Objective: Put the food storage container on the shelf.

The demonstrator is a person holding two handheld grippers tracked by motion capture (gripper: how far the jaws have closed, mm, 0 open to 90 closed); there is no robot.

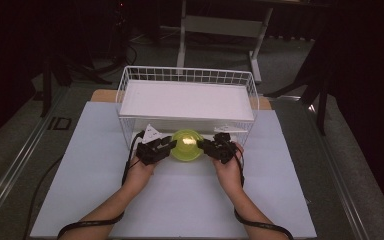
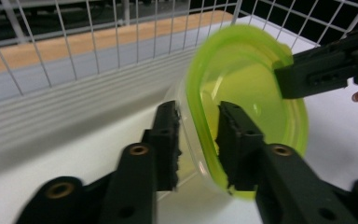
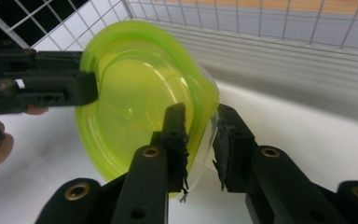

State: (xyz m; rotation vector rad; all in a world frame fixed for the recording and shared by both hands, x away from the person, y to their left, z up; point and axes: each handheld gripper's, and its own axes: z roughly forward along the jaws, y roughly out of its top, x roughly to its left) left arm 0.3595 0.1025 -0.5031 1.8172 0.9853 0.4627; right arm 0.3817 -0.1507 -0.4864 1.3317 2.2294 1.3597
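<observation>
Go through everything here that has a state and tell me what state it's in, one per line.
Green-lidded container: lid on, held at its rim from both sides, in front of the basket.
Left tongs: shut on the container's rim.
Right tongs: shut on the opposite rim.
White wire basket: upright, open-topped, white board lying flat across it.

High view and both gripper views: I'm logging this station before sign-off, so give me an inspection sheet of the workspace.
Surface: white table top, bare around the hands.
Job's things: green-lidded container, gripped at opposite rims; white wire basket behind, white board on top.
Clutter: nothing seen.
Grippers: left claw and right claw both shut on the container.
Cables: black leads trail along both forearms.
Surroundings: dark room, table legs behind.
</observation>
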